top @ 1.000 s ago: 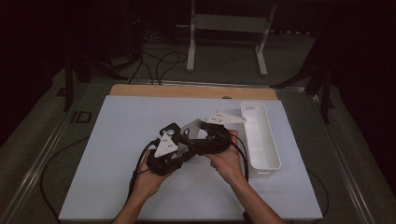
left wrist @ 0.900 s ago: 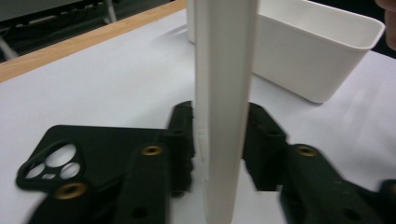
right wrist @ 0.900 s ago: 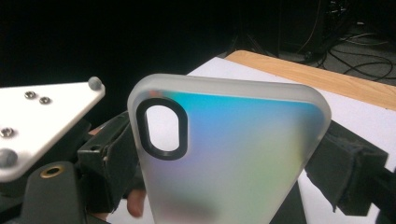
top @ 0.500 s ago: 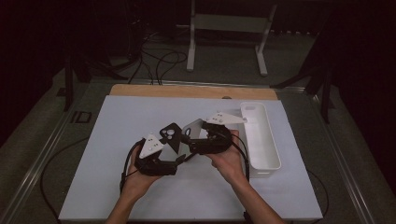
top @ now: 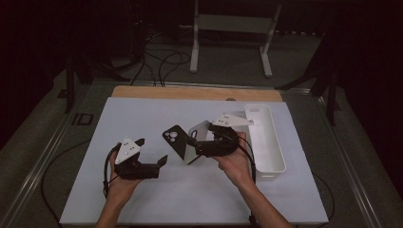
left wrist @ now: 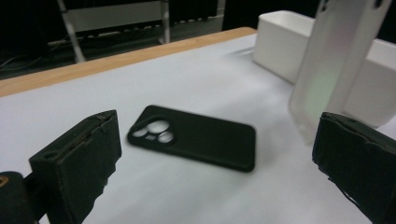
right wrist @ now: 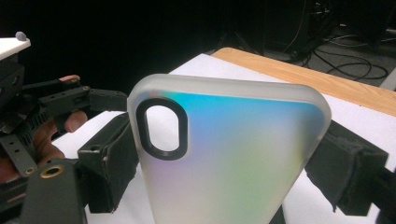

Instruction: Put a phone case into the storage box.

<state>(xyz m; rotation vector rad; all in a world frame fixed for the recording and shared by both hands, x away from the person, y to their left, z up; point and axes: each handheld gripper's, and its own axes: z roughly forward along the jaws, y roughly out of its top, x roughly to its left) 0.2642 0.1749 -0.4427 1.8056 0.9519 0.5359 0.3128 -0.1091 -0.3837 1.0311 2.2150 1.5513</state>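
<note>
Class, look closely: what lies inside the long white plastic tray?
The long white plastic tray looks empty along its visible floor; its near end, hidden behind the right gripper, cannot be checked.

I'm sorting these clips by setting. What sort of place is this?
Probably a lab or recording workbench: a white-topped table in a dark room, cables on the floor, and a metal stand behind it.

No legible text, label, brand, number or sign on any surface. The matte black phone case (left wrist: 194,137) lying on the bench and the frosted translucent phone case (right wrist: 224,154) both appear unmarked.
</note>
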